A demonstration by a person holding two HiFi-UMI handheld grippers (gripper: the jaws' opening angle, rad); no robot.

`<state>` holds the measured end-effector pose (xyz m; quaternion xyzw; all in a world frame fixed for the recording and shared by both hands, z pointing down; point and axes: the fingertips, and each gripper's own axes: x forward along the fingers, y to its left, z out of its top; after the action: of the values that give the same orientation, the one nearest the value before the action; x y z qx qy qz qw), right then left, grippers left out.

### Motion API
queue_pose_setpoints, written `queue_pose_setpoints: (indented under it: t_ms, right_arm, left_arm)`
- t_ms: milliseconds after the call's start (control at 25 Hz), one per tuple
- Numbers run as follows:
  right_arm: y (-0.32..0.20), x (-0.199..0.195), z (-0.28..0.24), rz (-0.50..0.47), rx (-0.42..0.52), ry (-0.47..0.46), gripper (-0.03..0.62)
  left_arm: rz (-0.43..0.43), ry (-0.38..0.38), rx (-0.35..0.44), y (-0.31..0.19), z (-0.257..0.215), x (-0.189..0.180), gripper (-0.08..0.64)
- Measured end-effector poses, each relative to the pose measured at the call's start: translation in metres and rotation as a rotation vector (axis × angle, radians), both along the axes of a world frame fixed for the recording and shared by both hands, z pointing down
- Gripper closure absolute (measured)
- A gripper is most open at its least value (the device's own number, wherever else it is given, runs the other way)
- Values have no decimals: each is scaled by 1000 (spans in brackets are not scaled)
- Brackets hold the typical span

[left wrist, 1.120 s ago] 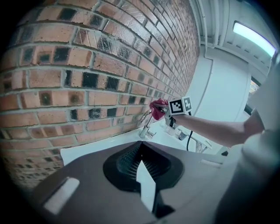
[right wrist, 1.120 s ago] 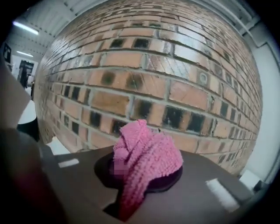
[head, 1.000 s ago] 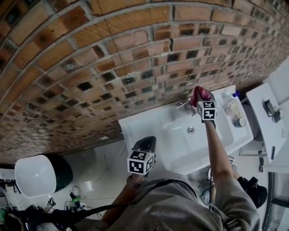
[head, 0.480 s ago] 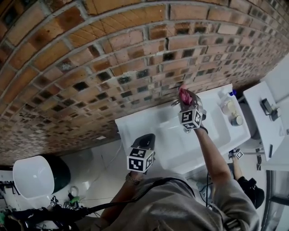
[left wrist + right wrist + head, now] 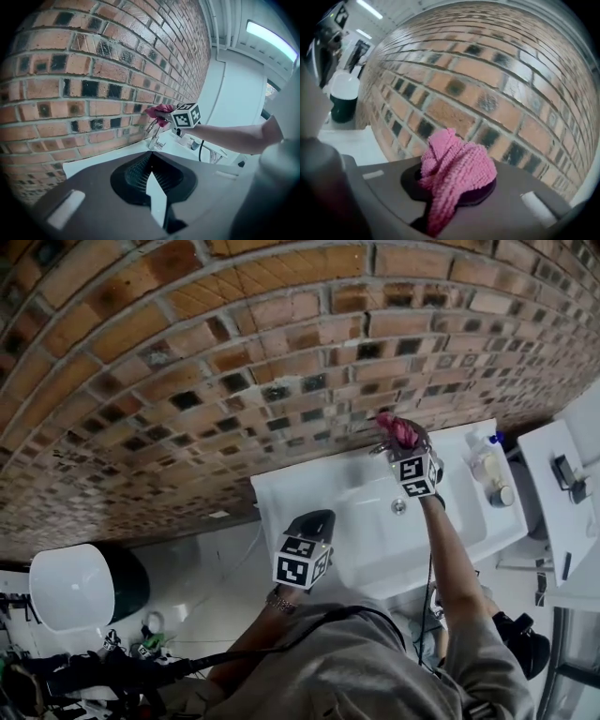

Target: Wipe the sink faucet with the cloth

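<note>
A pink cloth (image 5: pixel 395 430) is bunched in my right gripper (image 5: pixel 400 441), which is shut on it at the top of the chrome faucet (image 5: pixel 379 449), close to the brick wall. In the right gripper view the cloth (image 5: pixel 454 171) fills the jaws of the right gripper (image 5: pixel 452 190) and hides the faucet. My left gripper (image 5: pixel 316 519) hangs in front of the white sink (image 5: pixel 309 493), well short of the faucet. In its own view the left gripper (image 5: pixel 150 158) is shut and holds nothing, with the faucet (image 5: pixel 153 133) and the cloth (image 5: pixel 158 112) ahead.
A soap bottle (image 5: pixel 483 463) and a small jar (image 5: pixel 502 495) stand on the sink's right end. A dark bin with a white lid (image 5: pixel 70 589) sits on the floor at the left. White furniture (image 5: pixel 562 493) stands right of the sink. The brick wall (image 5: pixel 234 352) rises just behind the faucet.
My right gripper has carried the cloth from the faucet's right side to over its top, nearer the wall. The left gripper has stayed in place.
</note>
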<state>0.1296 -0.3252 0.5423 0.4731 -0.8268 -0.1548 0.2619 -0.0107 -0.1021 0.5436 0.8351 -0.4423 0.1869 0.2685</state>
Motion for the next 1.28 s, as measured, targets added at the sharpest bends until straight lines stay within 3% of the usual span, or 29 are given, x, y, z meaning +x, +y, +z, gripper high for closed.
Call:
queue_pose_setpoints:
  t_ms: [200,280,360,440,480,520,600,760,920,1120,1280]
  right_arm:
    - [-5,47,0,183,22,-377,532]
    - [-11,74,12,287,-24,-469,534]
    - [-17,101,44,404,-167,-410,536]
    - [-2,127,95,477,-374,-225,534]
    - [15,137,109,489,-425,-153,534]
    - [35,143,111,490,-432,-132,534]
    - [76,144,95,496,-402,-238,534]
    - [163,105,62,517,-417,-551,534]
    - [261,42,31,454,-480,-710,532]
    - [357,-24,3,336,-550,-717,531]
    - [405,-44,-7,240,-559,-677,531]
  left_arm:
    - [-59,-8,-3,10,0,-23,546]
    - [-85,-11,-3,11,0,-32,546]
    - [-106,-13,1,10,-1,-40,546]
    - [-109,-7,8,12,-4,-41,546]
    - [-102,0,12,15,-6,-38,546]
    - [-91,8,17,18,-9,-33,546]
    - [-70,22,30,24,-14,-28,546]
    - [-36,45,32,43,-10,-21,546]
    - [52,78,-9,83,3,17,548]
    - [176,72,-43,153,13,63,549]
    - [181,38,-37,201,14,72,549]
